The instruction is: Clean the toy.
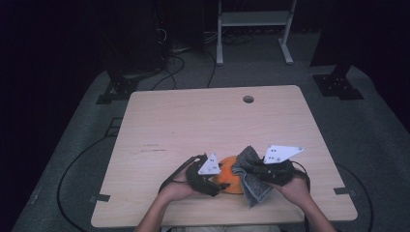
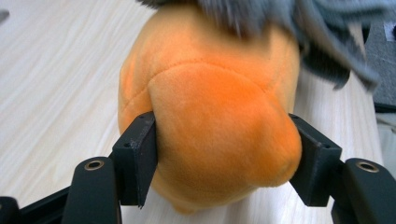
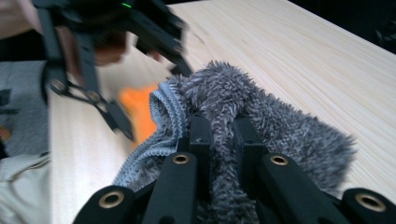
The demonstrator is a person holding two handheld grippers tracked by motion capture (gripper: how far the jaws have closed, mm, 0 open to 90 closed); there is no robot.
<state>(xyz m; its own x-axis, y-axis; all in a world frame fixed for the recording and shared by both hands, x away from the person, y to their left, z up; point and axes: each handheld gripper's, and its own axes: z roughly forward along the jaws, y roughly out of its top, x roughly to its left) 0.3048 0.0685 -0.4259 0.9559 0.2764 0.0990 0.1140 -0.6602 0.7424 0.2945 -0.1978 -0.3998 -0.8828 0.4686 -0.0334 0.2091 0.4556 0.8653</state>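
Note:
An orange plush toy [image 1: 232,180] lies near the front edge of the wooden table [image 1: 193,121]. In the left gripper view the toy [image 2: 219,112] bulges between the two black pads [image 2: 137,154], and my left gripper [image 2: 224,158] is shut on it, squeezing its sides. A shaggy grey cloth [image 1: 254,186] hangs from my right gripper [image 1: 252,169], which is shut on a fold of it [image 3: 280,121]. The cloth drapes over the toy's far end [image 2: 322,42]. The right gripper view has the left gripper [image 3: 116,112] blurred at the upper left, beside the orange toy [image 3: 140,109].
The table has a round cable hole [image 1: 248,99] near its back edge. Behind it on the grey floor stand a white metal frame [image 1: 254,29], black stand feet [image 1: 338,87] and loose cables [image 1: 174,67]. Both forearms enter from the bottom.

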